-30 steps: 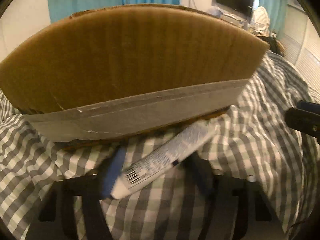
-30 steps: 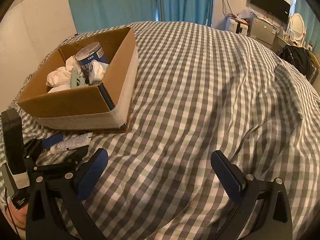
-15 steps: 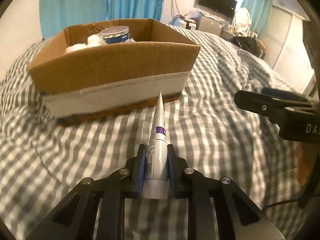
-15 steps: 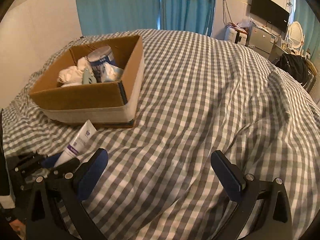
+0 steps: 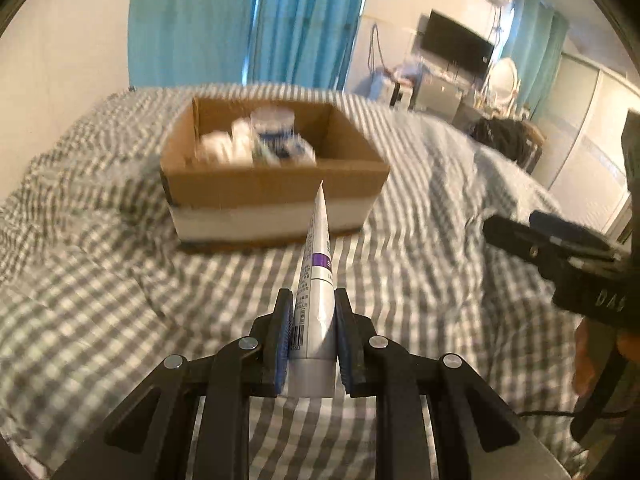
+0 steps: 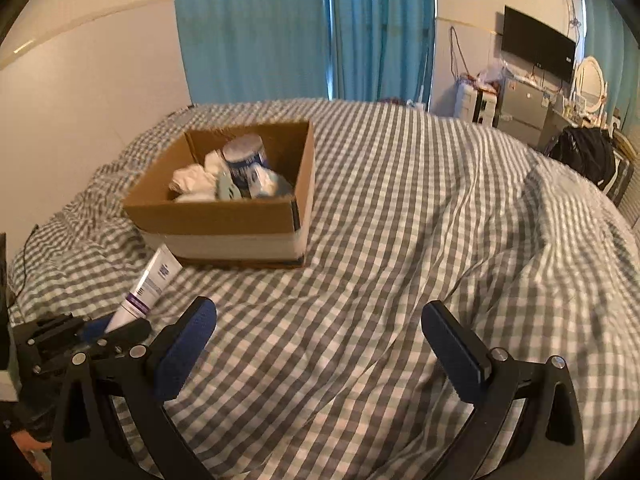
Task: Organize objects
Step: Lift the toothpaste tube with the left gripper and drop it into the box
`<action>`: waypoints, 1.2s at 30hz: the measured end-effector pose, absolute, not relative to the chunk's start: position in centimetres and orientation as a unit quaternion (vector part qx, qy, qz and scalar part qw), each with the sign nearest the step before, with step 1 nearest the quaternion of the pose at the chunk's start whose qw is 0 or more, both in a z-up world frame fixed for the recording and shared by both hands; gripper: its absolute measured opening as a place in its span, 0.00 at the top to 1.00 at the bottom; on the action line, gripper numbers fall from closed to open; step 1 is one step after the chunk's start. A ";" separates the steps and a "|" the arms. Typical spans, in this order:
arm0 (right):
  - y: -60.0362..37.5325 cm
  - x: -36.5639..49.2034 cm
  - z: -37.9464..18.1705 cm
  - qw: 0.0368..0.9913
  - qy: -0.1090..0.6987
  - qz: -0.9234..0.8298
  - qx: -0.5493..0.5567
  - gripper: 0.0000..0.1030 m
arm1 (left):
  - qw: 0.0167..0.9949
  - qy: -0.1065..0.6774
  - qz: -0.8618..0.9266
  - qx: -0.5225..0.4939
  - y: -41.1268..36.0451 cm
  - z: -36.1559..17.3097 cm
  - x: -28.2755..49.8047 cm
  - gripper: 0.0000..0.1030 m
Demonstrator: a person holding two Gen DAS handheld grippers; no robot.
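Tube held up short of the box; right claw empty

The left gripper [image 5: 310, 334] is clamped on a white tube [image 5: 316, 280], cap end between the pads, crimped end tilted toward the cardboard box [image 6: 224, 216] on the checked bedspread [image 6: 400, 220]; a can [image 6: 244, 160] and white items lie inside the box; the right gripper [image 6: 320, 344] hovers over the cover, fingers wide apart

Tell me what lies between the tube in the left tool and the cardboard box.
Only bare checkered bedspread lies between the tube and the cardboard box; the right wrist view shows it best.
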State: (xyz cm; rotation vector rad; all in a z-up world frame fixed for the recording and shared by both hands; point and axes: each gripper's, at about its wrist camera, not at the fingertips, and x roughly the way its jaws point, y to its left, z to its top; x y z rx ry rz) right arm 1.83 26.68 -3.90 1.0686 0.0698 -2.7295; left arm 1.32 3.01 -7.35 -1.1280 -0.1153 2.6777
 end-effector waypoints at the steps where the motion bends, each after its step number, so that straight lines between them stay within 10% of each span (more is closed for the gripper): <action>1: 26.7 2.1 -3.2 0.106 0.025 -0.928 0.355 0.00 | 0.116 -0.042 0.917 -0.378 2.9 -6.6 1.4 0.81; 19: 22.7 -1.8 5.9 0.150 0.089 -0.950 0.260 0.00 | 0.092 -0.046 0.958 -0.269 0.0 3.6 -5.9 0.81; 36: 19.4 -15.7 -0.8 0.128 0.098 -0.949 0.272 0.00 | 0.078 -0.010 0.937 -0.340 0.0 -5.7 -18.5 0.80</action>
